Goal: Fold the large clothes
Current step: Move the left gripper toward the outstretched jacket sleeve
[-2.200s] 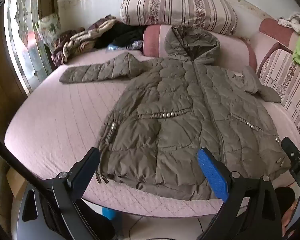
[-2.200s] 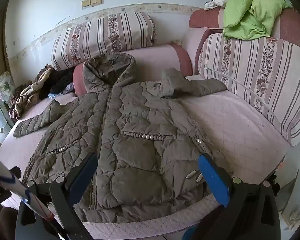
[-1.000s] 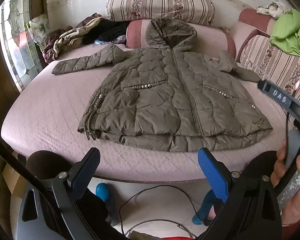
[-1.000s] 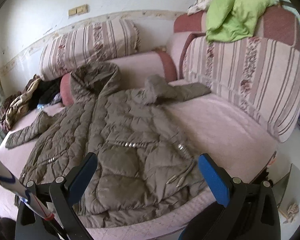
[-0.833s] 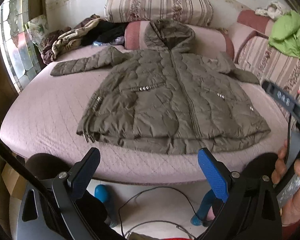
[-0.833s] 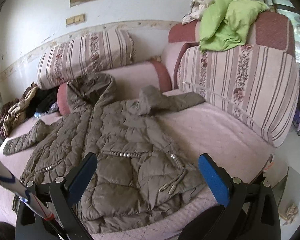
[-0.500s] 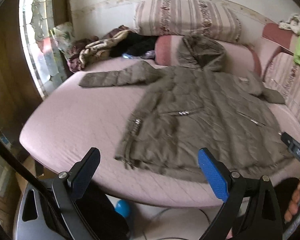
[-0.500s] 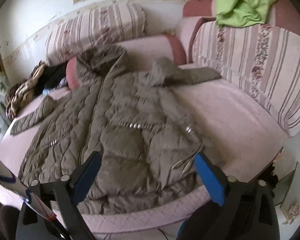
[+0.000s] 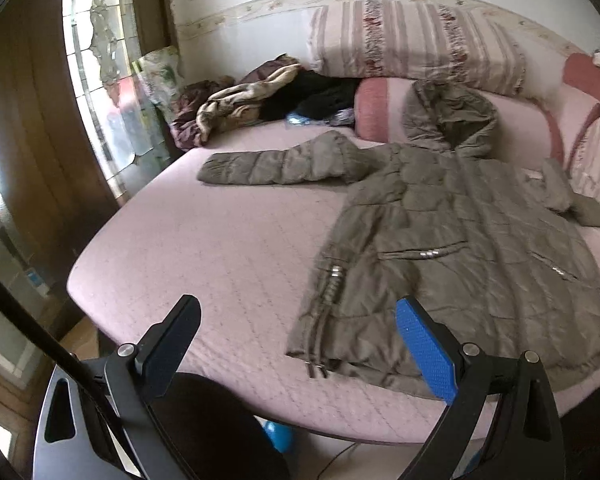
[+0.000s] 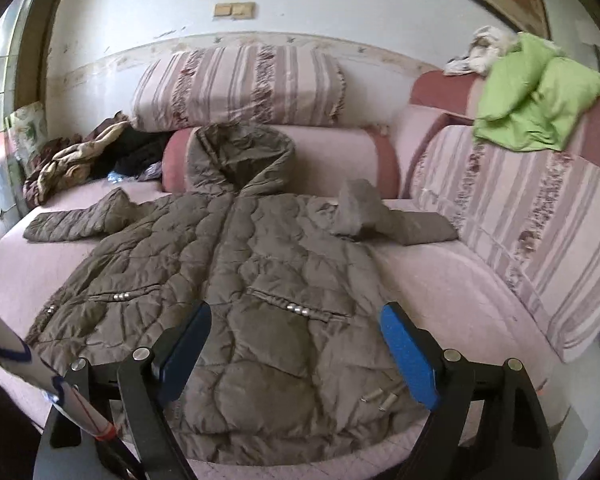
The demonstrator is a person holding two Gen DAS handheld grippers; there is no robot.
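Note:
An olive quilted hooded coat (image 9: 460, 232) lies flat, front up, on a pink bed (image 9: 204, 248). Its hood leans on a bolster, one sleeve (image 9: 276, 164) stretches left, the other sleeve (image 10: 392, 220) lies bunched at the right. My left gripper (image 9: 300, 344) is open and empty above the bed's front edge, near the coat's lower left hem. My right gripper (image 10: 296, 352) is open and empty, low over the coat (image 10: 236, 280) near its lower right hem.
Striped cushions (image 10: 236, 84) and a pink bolster (image 10: 332, 152) line the back. A heap of clothes (image 9: 268, 96) lies at the back left. A striped side cushion (image 10: 532, 232) with green bedding (image 10: 536, 96) stands at the right. A window (image 9: 96, 92) is left.
Both grippers have moved in toward the bed after pulling back. The left view has swung left; the right gripper has come closer over the hem. The coat has not moved.

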